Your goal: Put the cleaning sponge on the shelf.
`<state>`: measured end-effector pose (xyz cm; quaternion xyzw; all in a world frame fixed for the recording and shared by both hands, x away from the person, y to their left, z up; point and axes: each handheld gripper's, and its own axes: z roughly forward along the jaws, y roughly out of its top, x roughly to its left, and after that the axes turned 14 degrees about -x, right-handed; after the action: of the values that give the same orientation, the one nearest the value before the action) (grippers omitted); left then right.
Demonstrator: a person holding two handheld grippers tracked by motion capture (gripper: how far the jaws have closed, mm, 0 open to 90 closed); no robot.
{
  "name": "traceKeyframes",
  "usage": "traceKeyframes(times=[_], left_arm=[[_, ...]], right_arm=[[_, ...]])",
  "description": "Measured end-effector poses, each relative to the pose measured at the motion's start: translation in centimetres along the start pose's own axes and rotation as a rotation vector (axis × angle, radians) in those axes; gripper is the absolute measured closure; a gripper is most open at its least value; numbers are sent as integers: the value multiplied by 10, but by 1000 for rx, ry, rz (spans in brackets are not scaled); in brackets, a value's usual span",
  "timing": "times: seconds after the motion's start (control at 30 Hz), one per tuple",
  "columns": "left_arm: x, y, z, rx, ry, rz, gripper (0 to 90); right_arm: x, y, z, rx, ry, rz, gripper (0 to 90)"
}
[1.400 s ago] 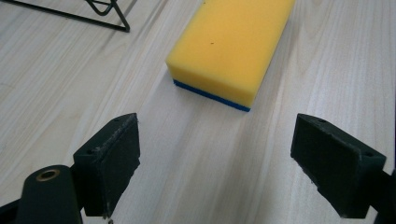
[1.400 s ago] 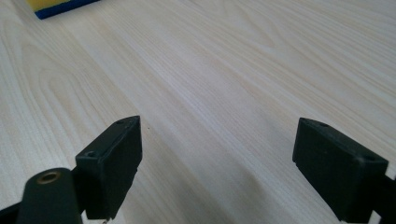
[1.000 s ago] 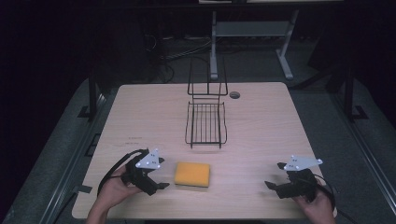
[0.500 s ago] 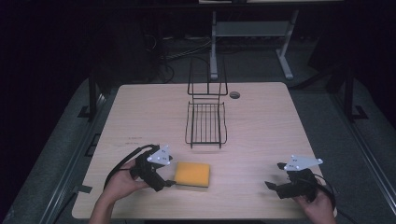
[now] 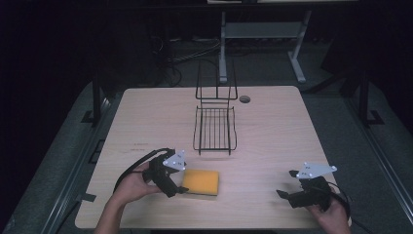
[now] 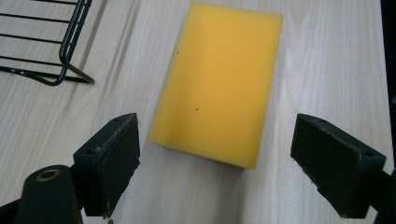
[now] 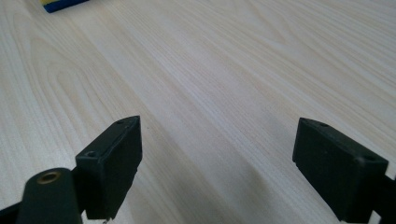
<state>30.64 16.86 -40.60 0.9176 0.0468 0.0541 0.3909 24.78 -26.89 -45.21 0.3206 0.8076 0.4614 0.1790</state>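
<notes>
On the desk point(image 5: 272, 126), wire basket point(image 5: 215, 129) is sitting empty. Left gripper point(image 6: 215, 154) is reaching at the sponge point(image 6: 219, 79), fingers point(image 6: 109, 163) released; right gripper point(image 5: 287, 185) is resting, fingers point(image 7: 112, 163) released.

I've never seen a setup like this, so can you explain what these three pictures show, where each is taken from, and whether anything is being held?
A person at a wooden table holds a hand-operated gripper in each hand. One picture looks down from above. The other two come from cameras riding on the grippers, looking along their black fingers. On the table lie a yellow sponge and a black wire rack. The left gripper is open with the sponge just ahead of it, not gripped. The right gripper is open over bare wood. Nothing is held.
</notes>
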Motion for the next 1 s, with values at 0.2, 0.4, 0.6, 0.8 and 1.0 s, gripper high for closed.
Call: traceKeyframes(times=[0.2,0.4,0.6,0.8,1.0], left_arm=[[1,3,6,10,-10,15,151],[2,8,12,13,-20,40,151],[2,10,19,29,-36,36,151],[4,14,23,21,-47,48,150],[6,20,28,18,-64,49,150]], right_arm=[[1,0,1,-1,4,-5,152],[1,0,1,2,4,-7,152],[1,0,2,5,10,-9,152],[2,0,3,7,12,-11,152],[2,0,3,7,14,-12,152]])
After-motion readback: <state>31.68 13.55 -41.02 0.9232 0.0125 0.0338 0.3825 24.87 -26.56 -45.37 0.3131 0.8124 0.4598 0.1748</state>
